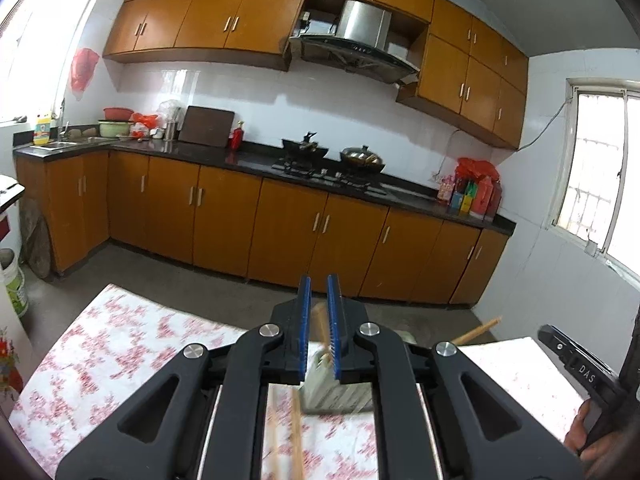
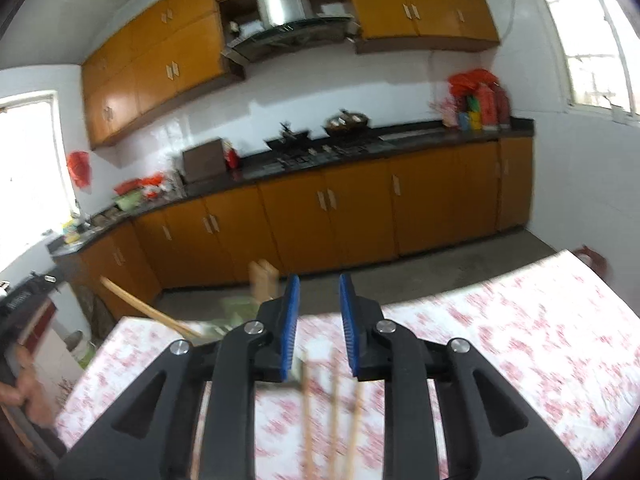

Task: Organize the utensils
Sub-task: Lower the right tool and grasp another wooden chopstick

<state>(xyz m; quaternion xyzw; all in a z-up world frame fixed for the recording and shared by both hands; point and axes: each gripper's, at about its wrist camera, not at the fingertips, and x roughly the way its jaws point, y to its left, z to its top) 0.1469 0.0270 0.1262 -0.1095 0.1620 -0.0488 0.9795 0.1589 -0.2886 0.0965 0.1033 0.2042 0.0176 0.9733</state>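
My left gripper (image 1: 319, 282) is held above a table with a red-and-white floral cloth (image 1: 120, 344); its blue pads stand a narrow gap apart with nothing gripped. Below it stands a greenish utensil holder (image 1: 340, 392) with wooden sticks in it; one chopstick (image 1: 476, 330) juts out to the right. Loose chopsticks (image 1: 296, 432) lie on the cloth under the gripper. My right gripper (image 2: 319, 282) is open and empty above the same cloth (image 2: 520, 340). Several chopsticks (image 2: 334, 412) lie on the cloth below it. The holder (image 2: 236, 312) with wooden sticks (image 2: 262, 280) is to its left, blurred.
The other handheld gripper (image 1: 576, 364) and a hand are at the right edge of the left wrist view. Beyond the table is bare floor (image 1: 200, 280), then orange kitchen cabinets (image 1: 280, 224) under a dark counter with a stove and pans (image 1: 360, 158).
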